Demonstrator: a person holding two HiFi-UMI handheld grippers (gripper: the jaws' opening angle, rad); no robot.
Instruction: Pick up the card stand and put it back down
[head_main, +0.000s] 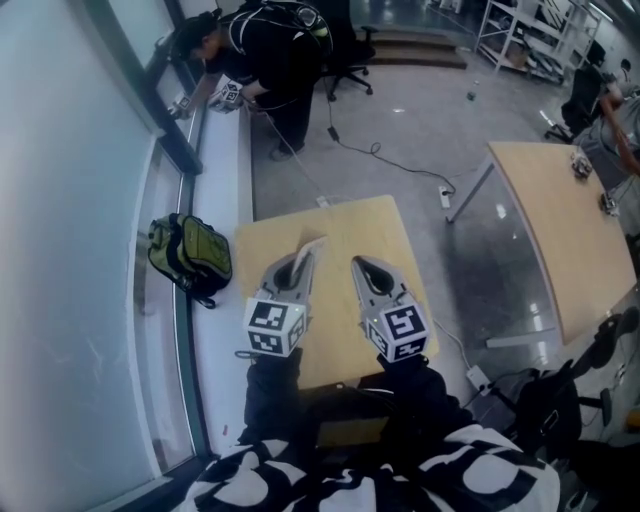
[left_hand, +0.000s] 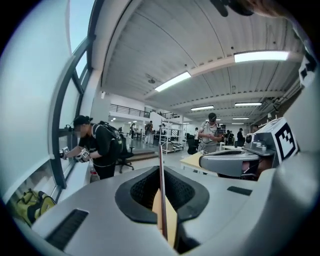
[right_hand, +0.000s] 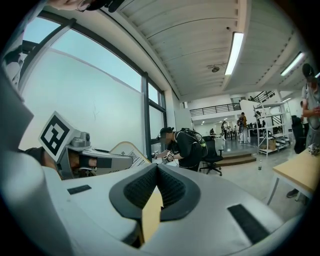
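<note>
- The left gripper (head_main: 297, 264) hangs over the left half of the table (head_main: 345, 225). Its jaws are pressed together on the card stand (head_main: 310, 248) and hold it in the air above the table top.
- In the left gripper view the card stand (left_hand: 160, 159) shows only edge-on, as a thin upright line. Its lower part is buried between the jaws of the left gripper (left_hand: 161, 176).
- In the right gripper view the card stand (right_hand: 128, 150) is a rounded pale sheet sticking out of the left gripper (right_hand: 122, 161), which cuts off part of it. Its print is too small to read.
- The right gripper (head_main: 366, 268) is just beside the left one, over the table's middle.
- In its own view the right gripper (right_hand: 157, 172) has its jaws closed on nothing.
- The table's near edge is hidden under the person's dark sleeves (head_main: 272, 385).
</note>
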